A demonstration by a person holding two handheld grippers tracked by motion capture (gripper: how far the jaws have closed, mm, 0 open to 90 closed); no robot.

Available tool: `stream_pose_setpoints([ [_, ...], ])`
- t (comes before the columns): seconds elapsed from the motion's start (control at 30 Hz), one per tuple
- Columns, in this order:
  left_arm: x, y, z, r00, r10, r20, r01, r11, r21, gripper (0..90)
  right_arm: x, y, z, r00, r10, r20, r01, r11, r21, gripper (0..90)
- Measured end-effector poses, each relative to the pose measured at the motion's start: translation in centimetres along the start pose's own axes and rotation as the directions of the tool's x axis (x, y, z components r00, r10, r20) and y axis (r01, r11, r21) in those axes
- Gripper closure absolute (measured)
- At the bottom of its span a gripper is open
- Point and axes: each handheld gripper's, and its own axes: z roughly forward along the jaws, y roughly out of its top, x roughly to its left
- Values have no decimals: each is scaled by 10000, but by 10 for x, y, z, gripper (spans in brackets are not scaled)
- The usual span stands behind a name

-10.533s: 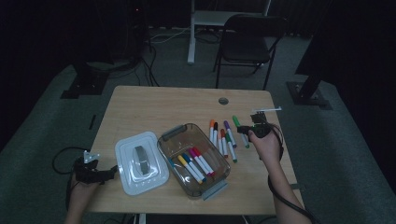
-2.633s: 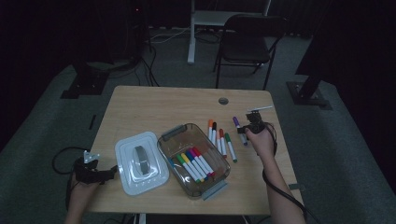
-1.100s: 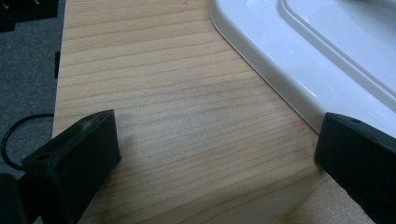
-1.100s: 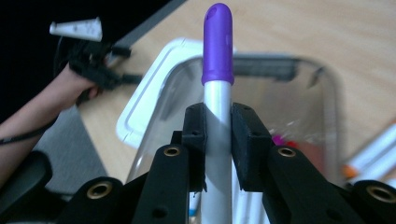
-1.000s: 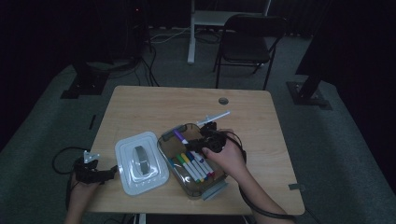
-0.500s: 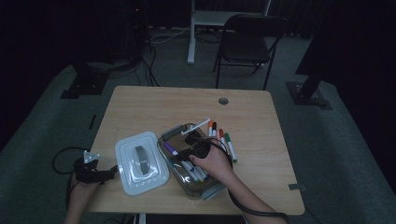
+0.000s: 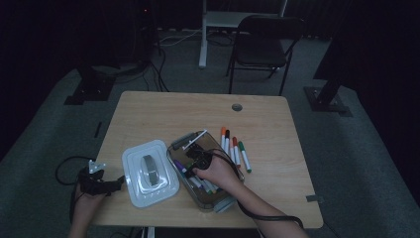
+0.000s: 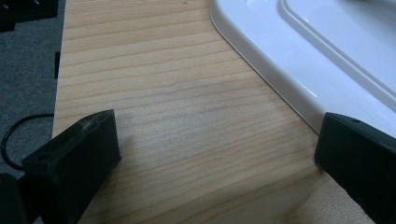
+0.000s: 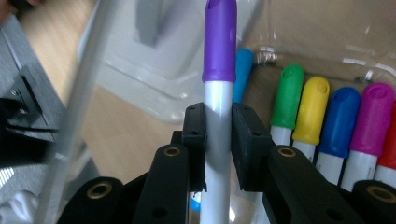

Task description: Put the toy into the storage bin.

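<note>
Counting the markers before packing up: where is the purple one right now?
The purple marker is clamped in the right gripper, over the clear box, beside the green, yellow and blue markers inside.

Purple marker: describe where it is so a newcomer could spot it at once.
On the wooden table, find the clear plastic box right of the white lid. Over it, the right gripper pinches the purple marker. Its neighbours lie loose in the box; this one is clamped.

The left gripper (image 8: 210, 158) has its 2 black jaws spread wide over bare wooden table (image 8: 177, 116); a white lid (image 8: 317, 60) lies ahead to the right, its rim just beside the right jaw
</note>
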Motion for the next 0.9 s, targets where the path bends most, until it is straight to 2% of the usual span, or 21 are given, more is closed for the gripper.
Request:
stream_pose_setpoints([
  [0.13,0,0,0,10000,-2,2,2,10000,0,5,2,2,7,9999,-98,-69,101,9986,515,759],
  [0.3,0,0,0,10000,-1,1,1,10000,-1,5,9,3,17,9983,-549,208,521,9920,1153,736],
  [0.47,0,0,0,10000,0,3,0,10000,-1,5,8,3,16,9982,-591,126,574,9922,1109,716],
  [0.63,0,0,0,10000,7,-5,-7,10000,-11,5,4,-2,3,9982,-597,75,593,9971,470,684],
  [0.73,0,0,0,10000,0,-3,0,10000,-12,5,0,-9,-16,9983,-587,-68,585,9979,-271,677],
  [0.83,0,0,0,10000,-10,-4,10,10000,-17,5,-4,-16,-43,9984,-560,-89,547,9919,-1145,668],
  [0.9,0,0,0,10000,4,0,-4,10000,5,5,-8,-21,-62,9987,-501,-1,493,9831,-1765,658],
])
